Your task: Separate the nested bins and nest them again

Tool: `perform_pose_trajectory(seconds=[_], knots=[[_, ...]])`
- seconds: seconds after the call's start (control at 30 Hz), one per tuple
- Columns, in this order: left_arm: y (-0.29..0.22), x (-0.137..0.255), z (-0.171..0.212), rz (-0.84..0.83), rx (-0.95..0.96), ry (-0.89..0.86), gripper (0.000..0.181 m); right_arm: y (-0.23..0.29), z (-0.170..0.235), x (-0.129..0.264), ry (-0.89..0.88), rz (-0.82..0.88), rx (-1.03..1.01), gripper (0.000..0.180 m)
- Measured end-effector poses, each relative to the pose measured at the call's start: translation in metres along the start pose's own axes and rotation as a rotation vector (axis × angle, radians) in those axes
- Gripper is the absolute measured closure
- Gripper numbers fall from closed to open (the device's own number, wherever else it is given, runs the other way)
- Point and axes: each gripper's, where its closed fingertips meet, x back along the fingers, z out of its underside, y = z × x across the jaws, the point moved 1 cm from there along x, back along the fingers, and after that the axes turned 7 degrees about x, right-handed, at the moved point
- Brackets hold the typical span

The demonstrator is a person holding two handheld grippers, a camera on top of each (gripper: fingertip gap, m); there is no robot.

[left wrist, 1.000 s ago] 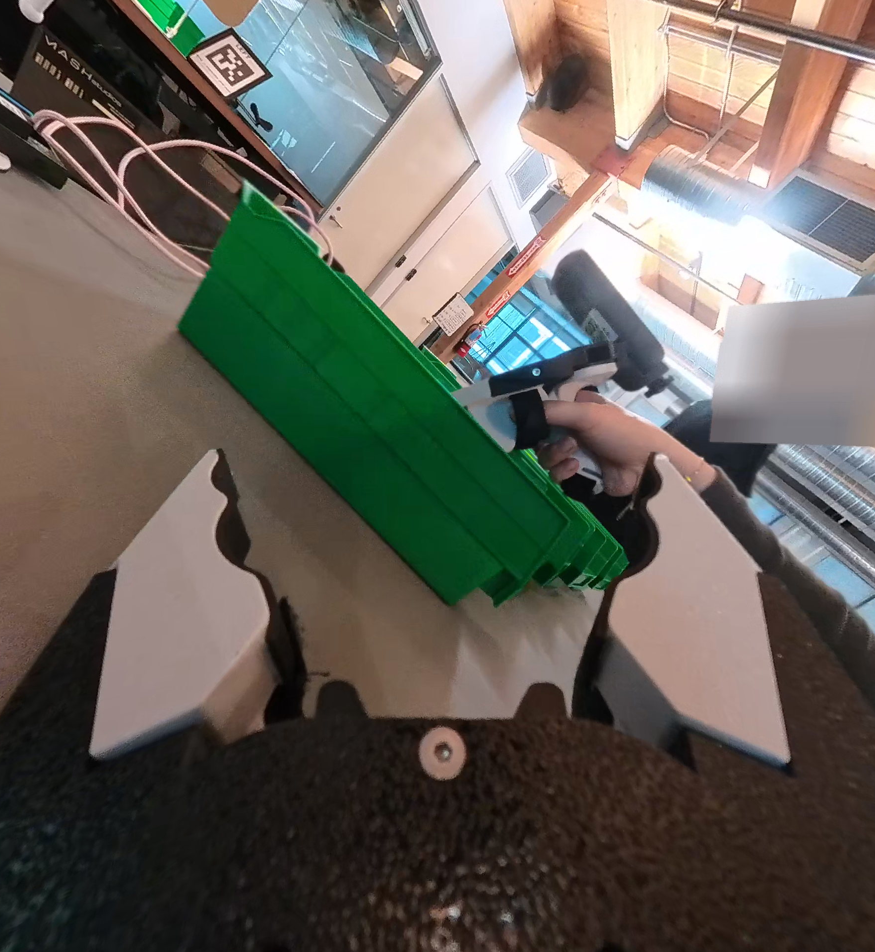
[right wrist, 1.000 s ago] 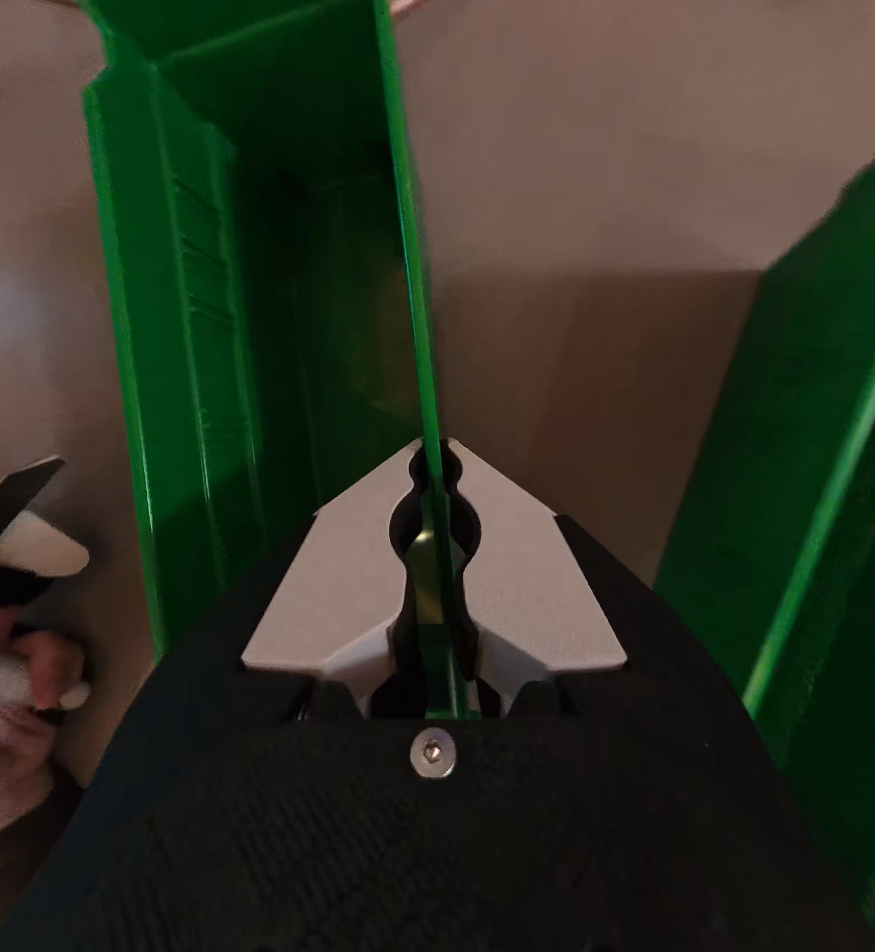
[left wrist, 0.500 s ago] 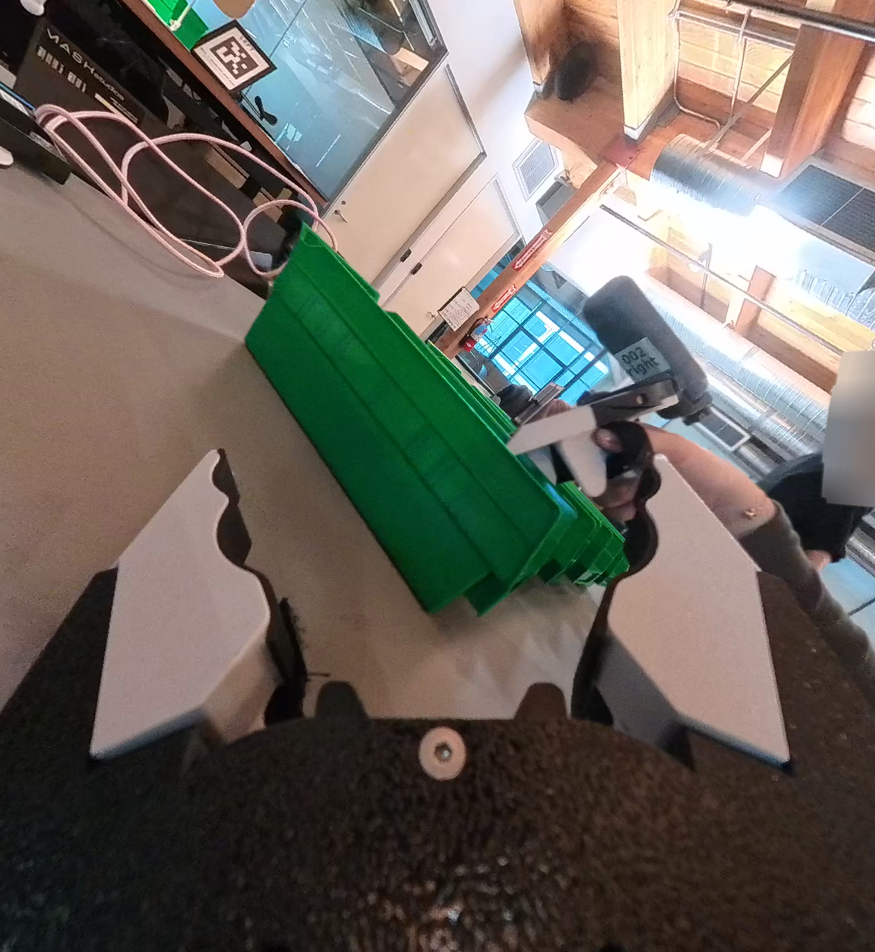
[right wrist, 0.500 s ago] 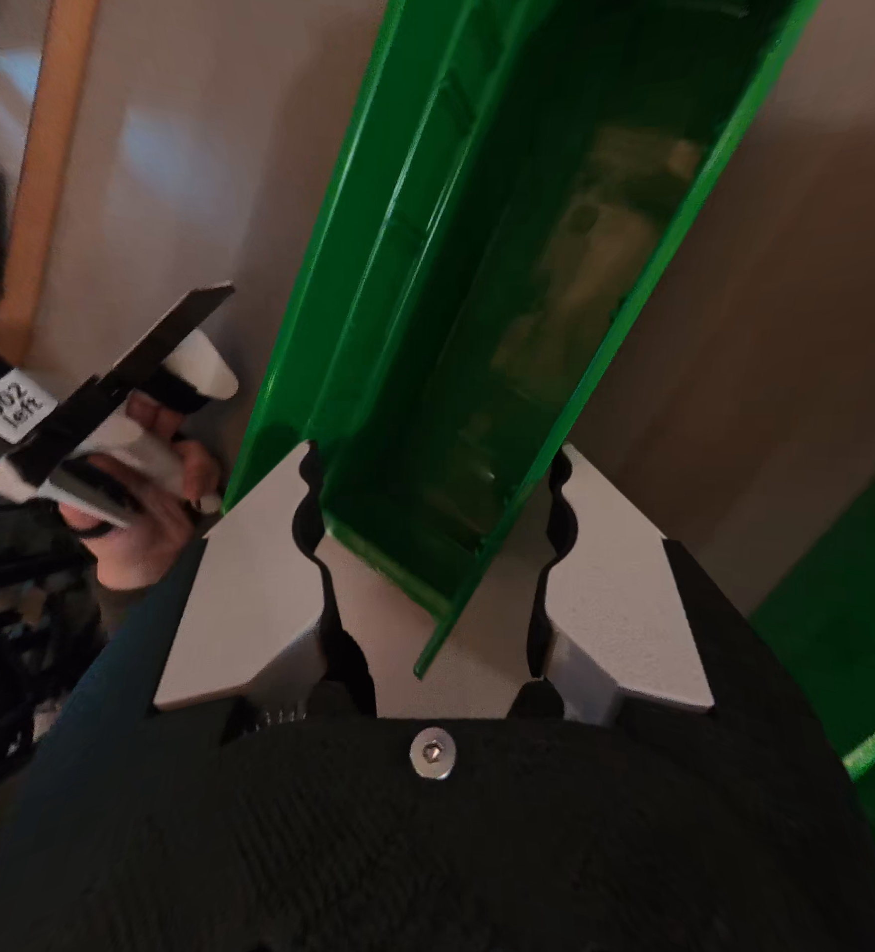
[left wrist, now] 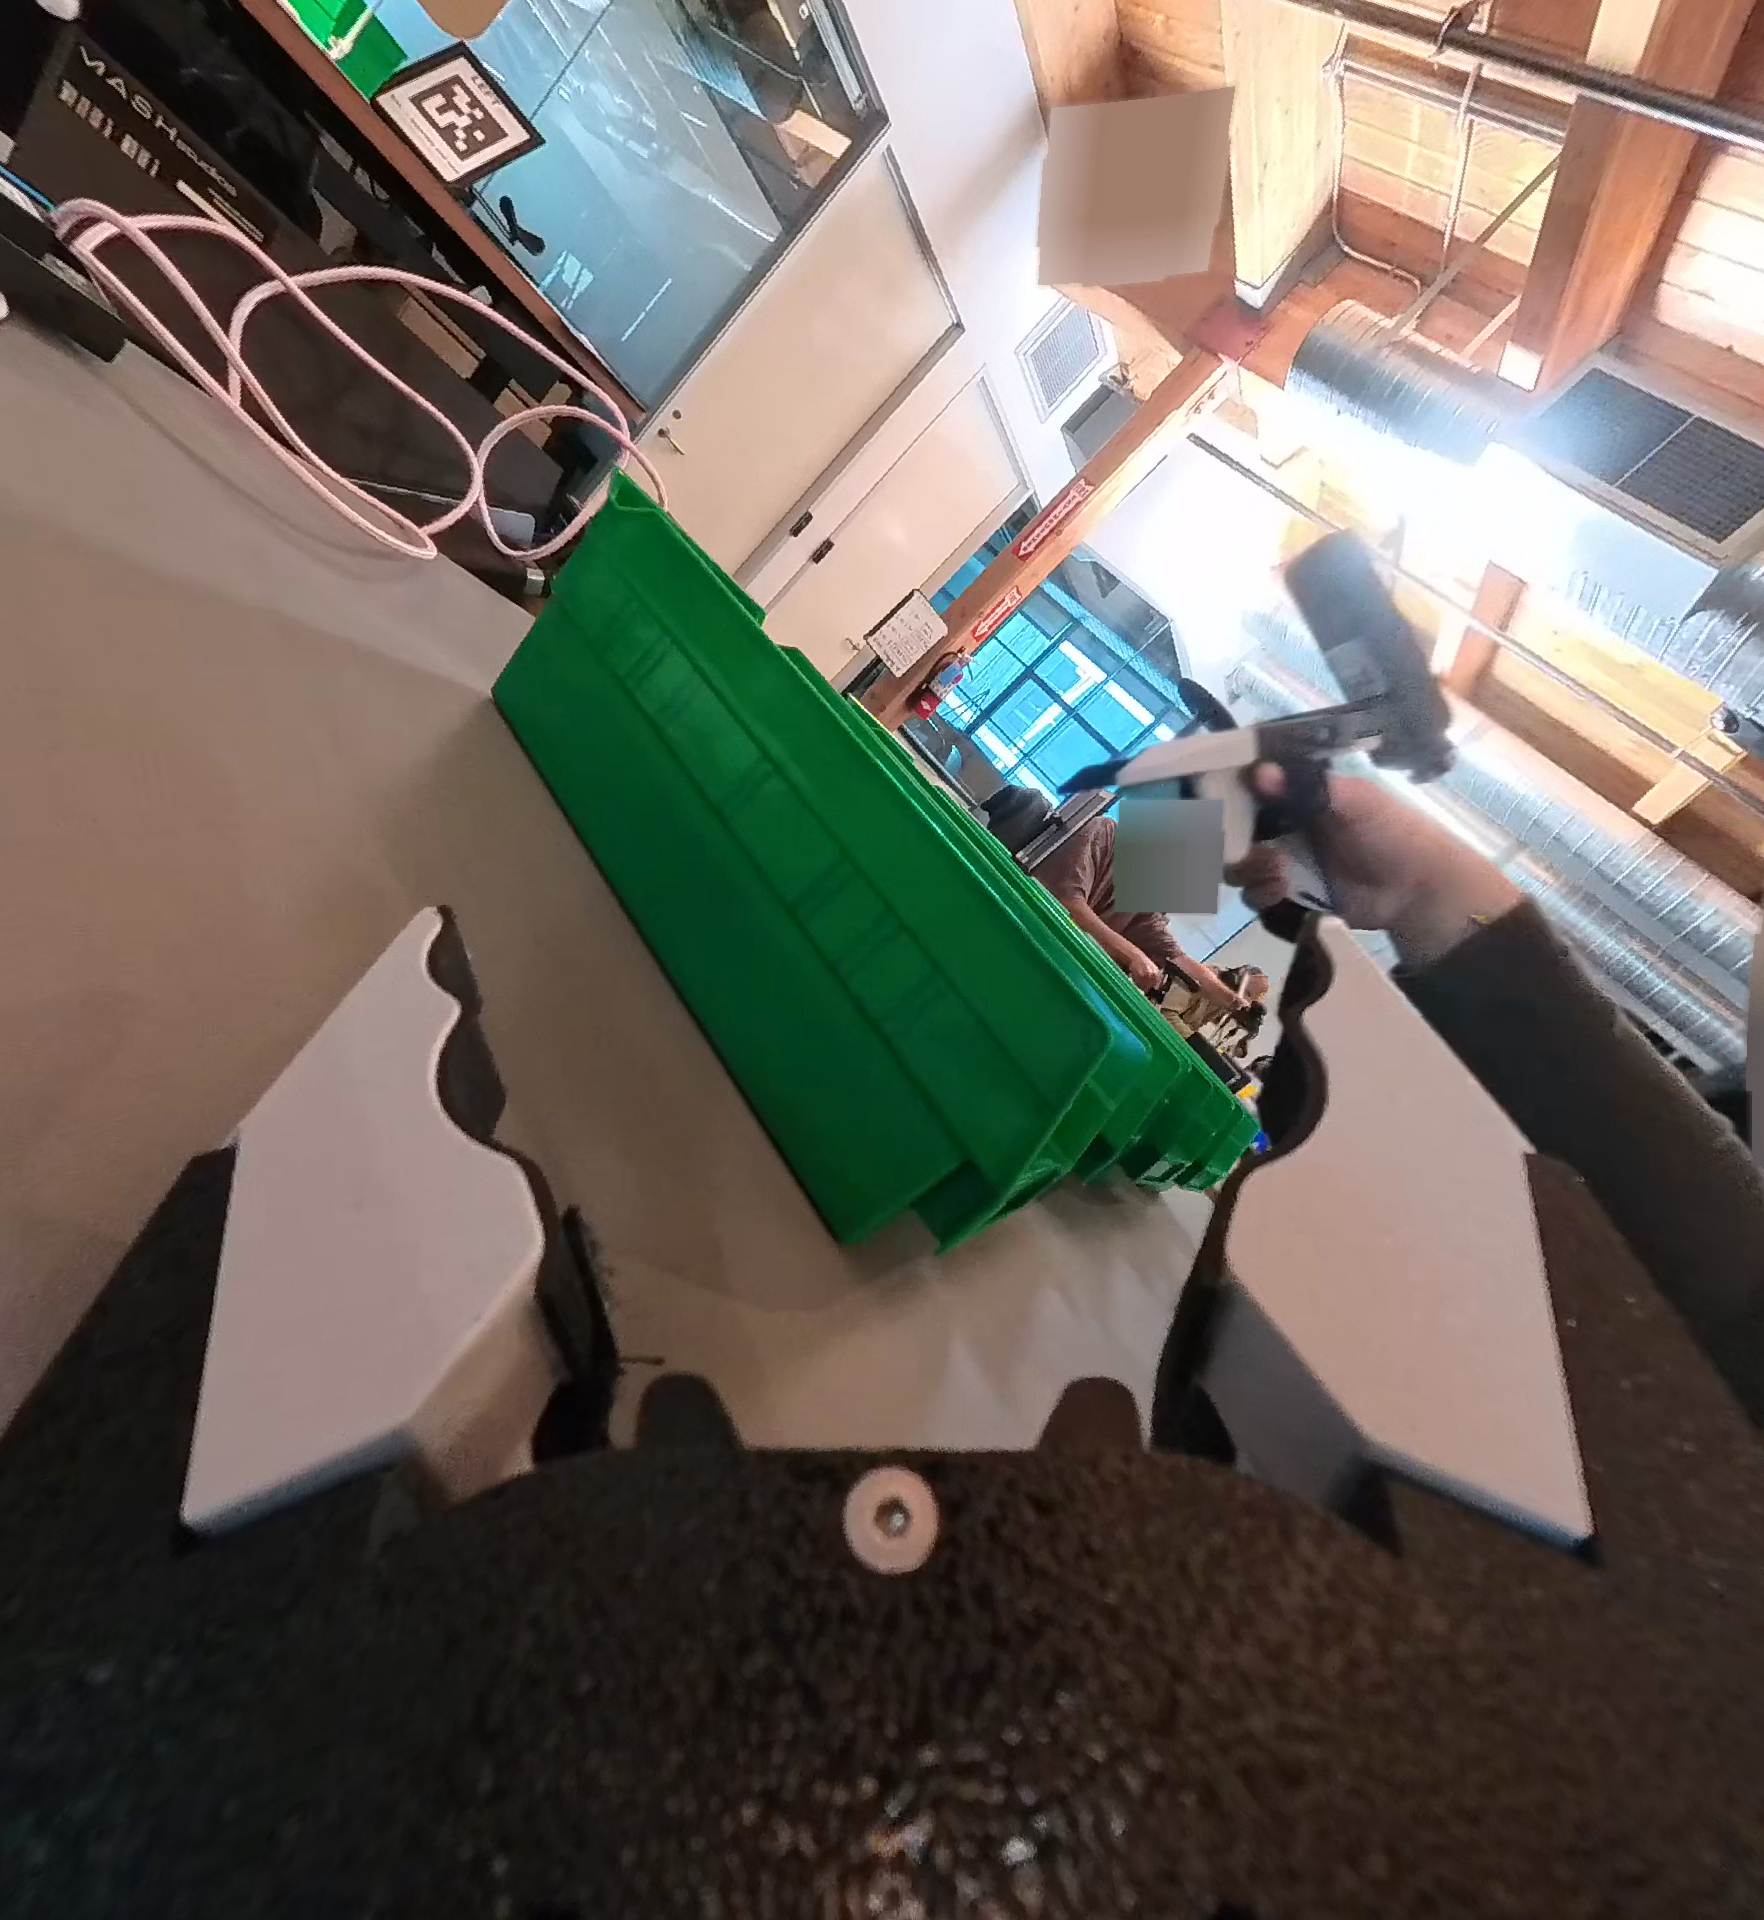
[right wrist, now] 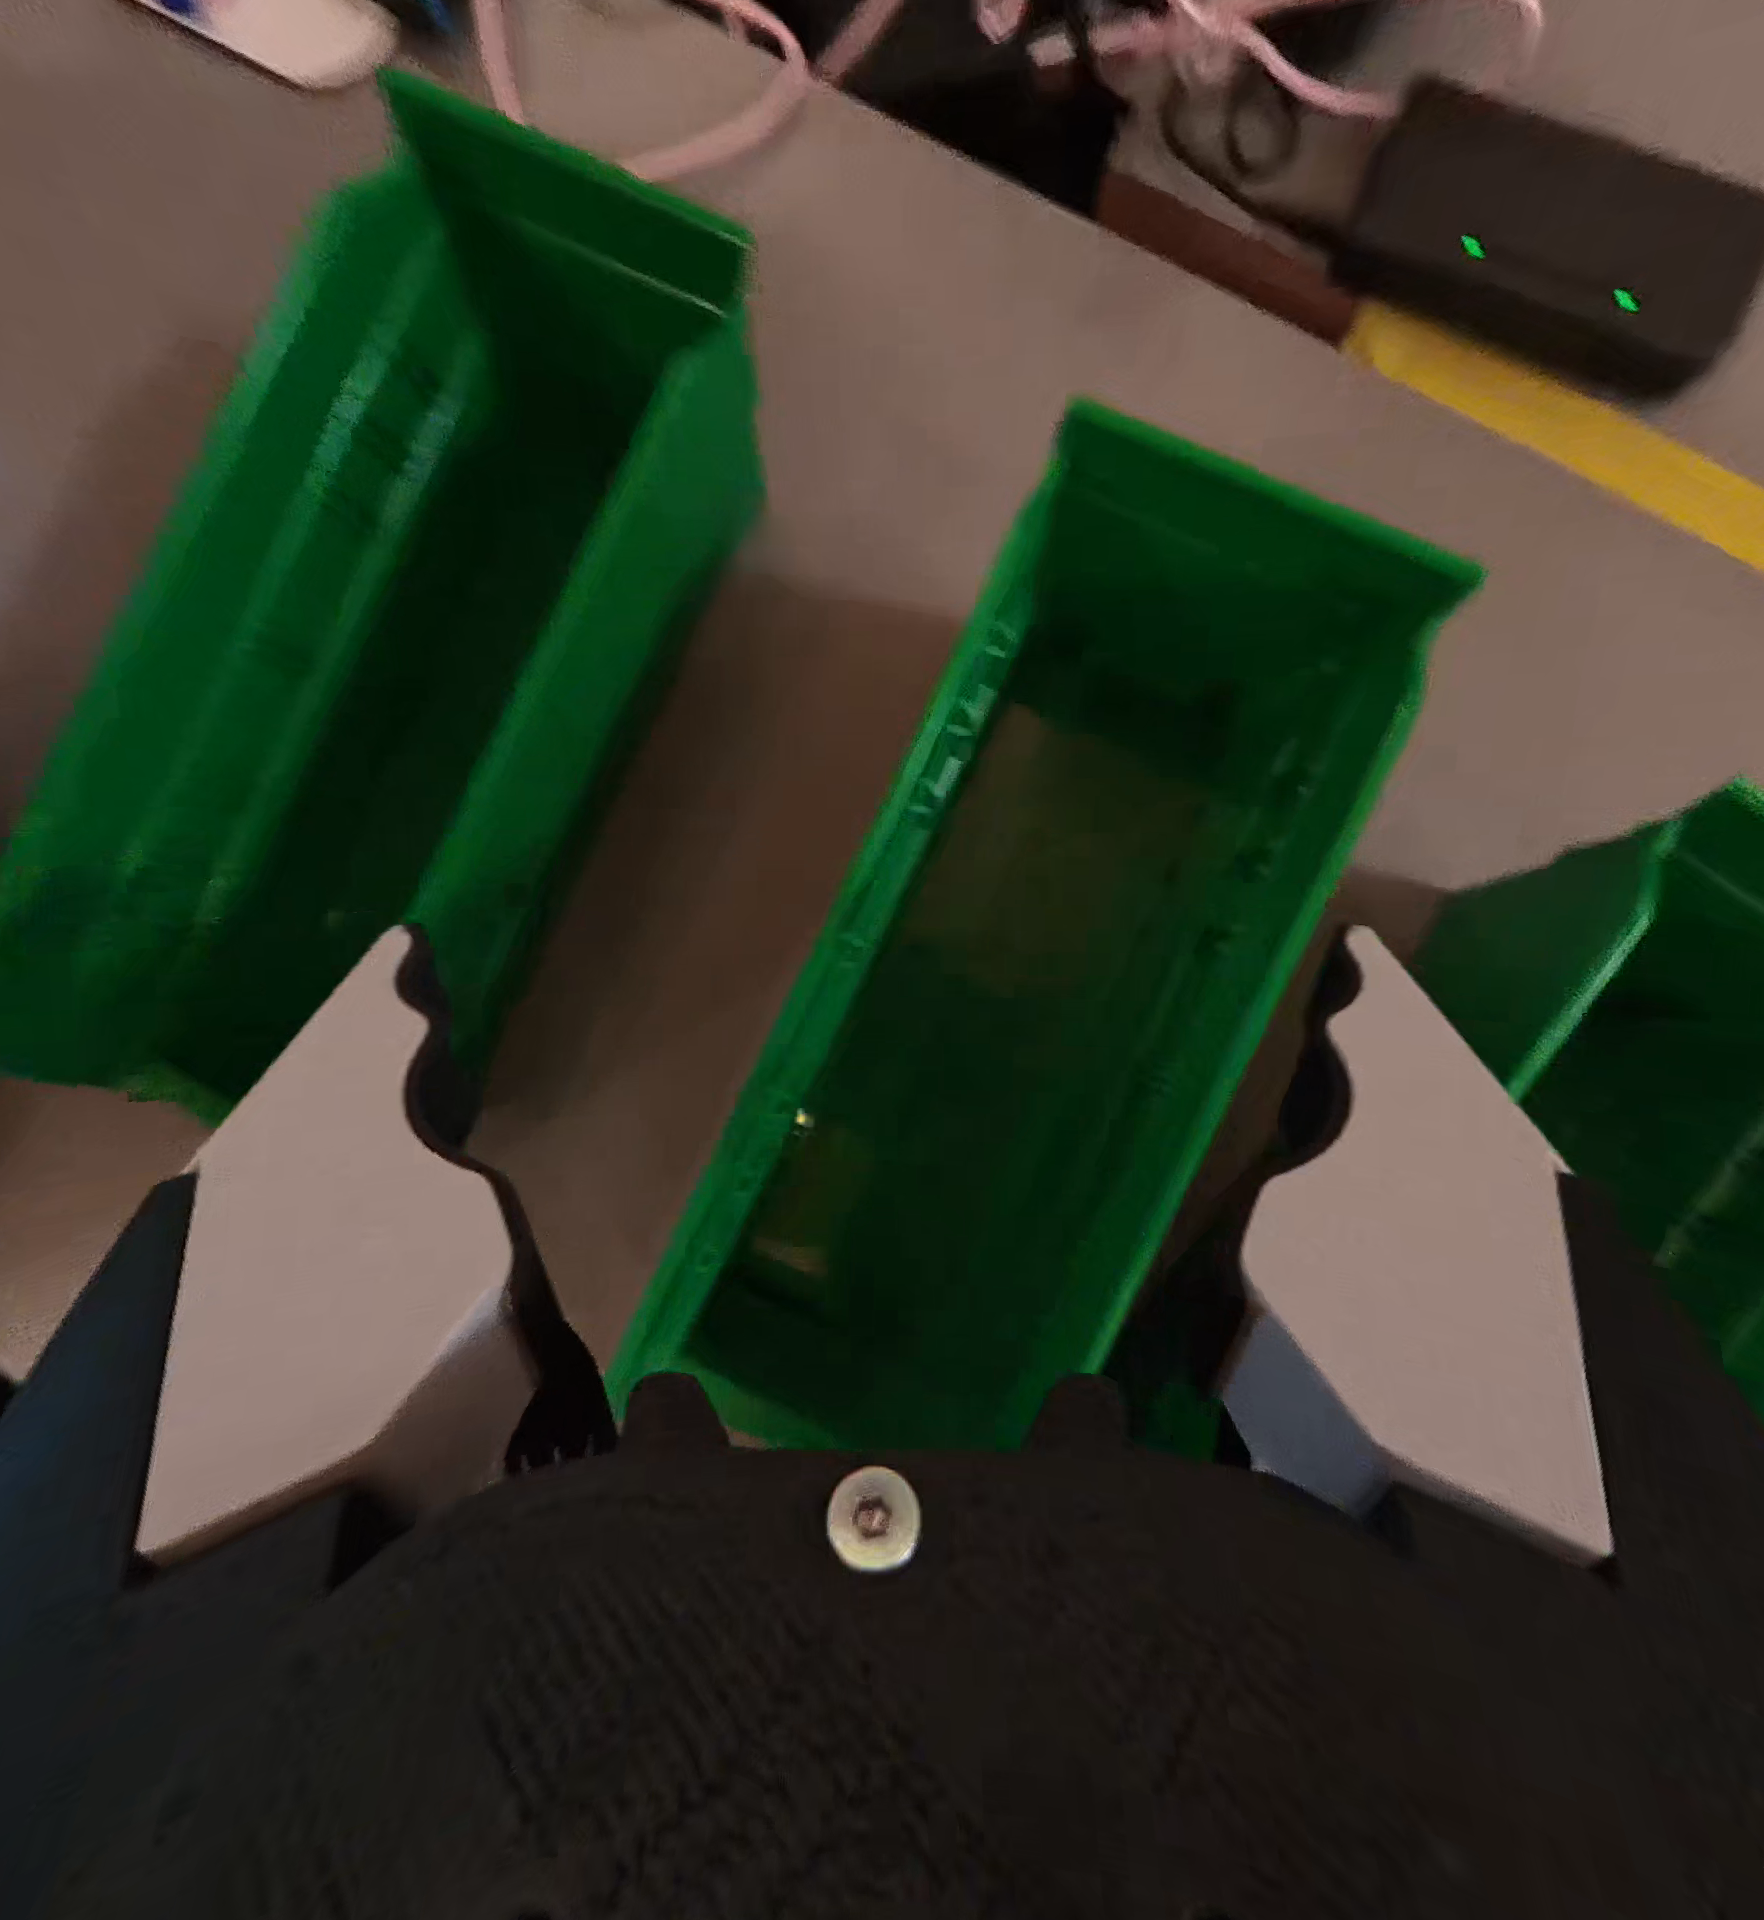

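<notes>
Three long green bins stand apart on the grey table in the right wrist view: a left bin (right wrist: 369, 644), a middle bin (right wrist: 1065, 935) and a right bin (right wrist: 1709, 1091), all open side up. My right gripper (right wrist: 883, 935) is open and empty, hovering above the near end of the middle bin without touching it. In the left wrist view the bins (left wrist: 753, 883) show side-on in a row. My left gripper (left wrist: 878, 925) is open and empty, low over the table just short of the nearest bin. The right gripper (left wrist: 1273, 748) shows there in a hand above the bins.
Pink cables (left wrist: 358, 416) lie at the table's far edge beside black equipment (left wrist: 16, 260). A black box with green lights (right wrist: 1564, 239) and a yellow tape line (right wrist: 1605, 468) lie beyond the bins. People stand in the background.
My right gripper was shut on a bin's wall, then opened and let the bin go, and has risen above the row. My left gripper stays open and has drawn back a little.
</notes>
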Motion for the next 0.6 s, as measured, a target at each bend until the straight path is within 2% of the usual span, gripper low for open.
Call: perform_pose_trajectory(seconds=[0.13, 0.27, 0.43, 0.6], knots=[[0.0, 0.0, -0.001, 0.004, 0.008, -0.003, 0.033, -0.013, 0.021, -0.025, 0.121, 0.0, -0.084, 0.019], [0.001, 0.0, 0.001, -0.001, 0.006, 0.006, 0.033, -0.027, 0.043, -0.045, 0.266, 0.078, -0.102, 0.019], [0.001, -0.001, 0.001, 0.0, 0.013, 0.009, 0.033, -0.028, 0.074, -0.063, 0.439, 0.087, -0.135, 0.019], [0.002, -0.001, 0.002, -0.002, 0.018, 0.016, 0.033, -0.031, 0.077, -0.065, 0.481, 0.129, -0.086, 0.023]])
